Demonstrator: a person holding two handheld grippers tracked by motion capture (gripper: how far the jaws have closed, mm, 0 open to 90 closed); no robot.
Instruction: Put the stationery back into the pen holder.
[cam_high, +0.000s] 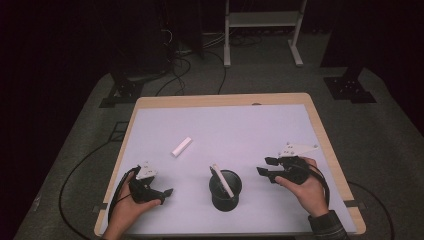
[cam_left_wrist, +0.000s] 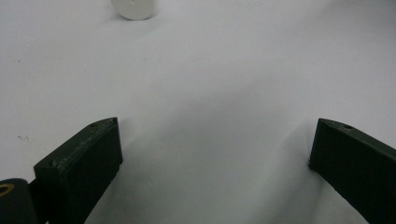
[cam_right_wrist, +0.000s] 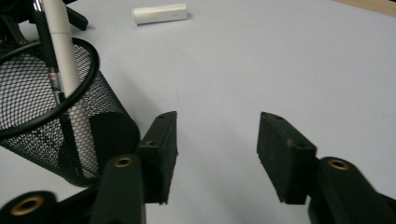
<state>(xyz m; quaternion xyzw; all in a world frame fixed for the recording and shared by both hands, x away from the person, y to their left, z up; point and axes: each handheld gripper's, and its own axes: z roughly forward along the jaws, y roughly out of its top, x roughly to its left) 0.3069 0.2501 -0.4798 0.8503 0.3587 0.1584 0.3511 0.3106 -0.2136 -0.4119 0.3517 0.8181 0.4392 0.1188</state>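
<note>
With one white marker (cam_high: 222, 181) already leaning in the black mesh cup (cam_high: 225, 190), work appears to stand between placements. The loose white cap (cam_high: 181, 146) lies on the white mat (cam_high: 250, 125), well apart from both tools. Left gripper (cam_high: 168, 192) and right gripper (cam_high: 263, 166) rest with jaws apart, empty. Next move: reach and close on the cap.

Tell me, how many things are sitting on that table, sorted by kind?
Black mesh cup: 1
White pen standing in the cup: 1
White cap lying on the table: 1
Total: 3
</note>
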